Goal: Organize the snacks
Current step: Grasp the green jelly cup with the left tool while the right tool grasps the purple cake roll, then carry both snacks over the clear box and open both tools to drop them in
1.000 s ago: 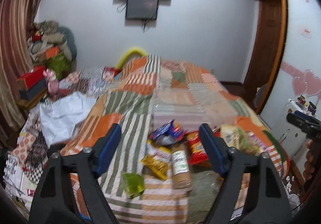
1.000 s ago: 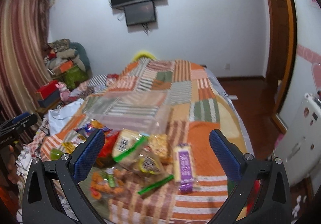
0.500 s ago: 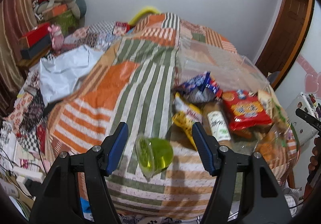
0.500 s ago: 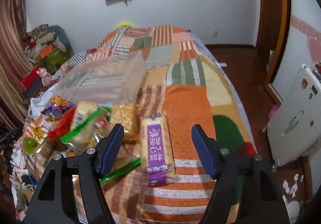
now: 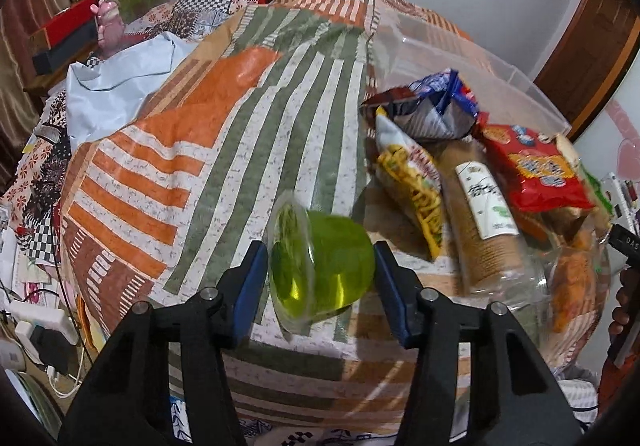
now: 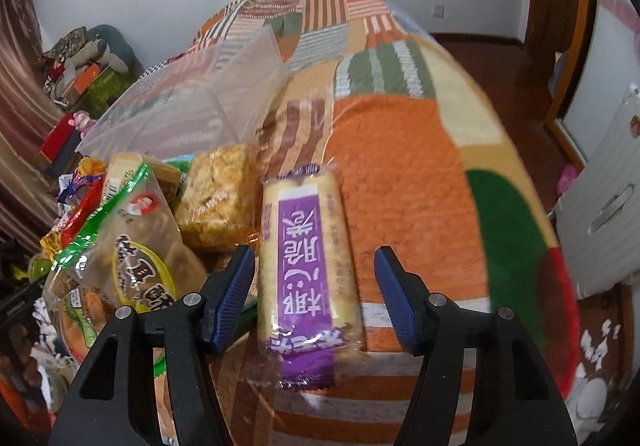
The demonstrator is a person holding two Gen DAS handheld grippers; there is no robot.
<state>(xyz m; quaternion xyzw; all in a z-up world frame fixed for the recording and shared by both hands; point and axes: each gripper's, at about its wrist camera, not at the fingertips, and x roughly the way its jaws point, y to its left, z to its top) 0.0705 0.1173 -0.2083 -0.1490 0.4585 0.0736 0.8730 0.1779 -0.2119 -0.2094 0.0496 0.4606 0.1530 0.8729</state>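
Task judged barely begun; clear bin (image 5: 500, 66) on the bed (image 5: 224, 134) seen empty; snacks heaped beside it; left tongs (image 5: 320, 282) closed around green jelly cup (image 5: 324, 266); right tongs (image 6: 314, 298) held wide astride purple cracker pack (image 6: 304, 258), not gripped.

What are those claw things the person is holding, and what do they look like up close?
Both look alike. The left gripper and the right gripper each have two chunky matte-black plastic arms forming a V, dotted with round silver screw heads. Each arm ends in a blue finger pad with fine ribbing. No cables, labels or sleeves show on them.
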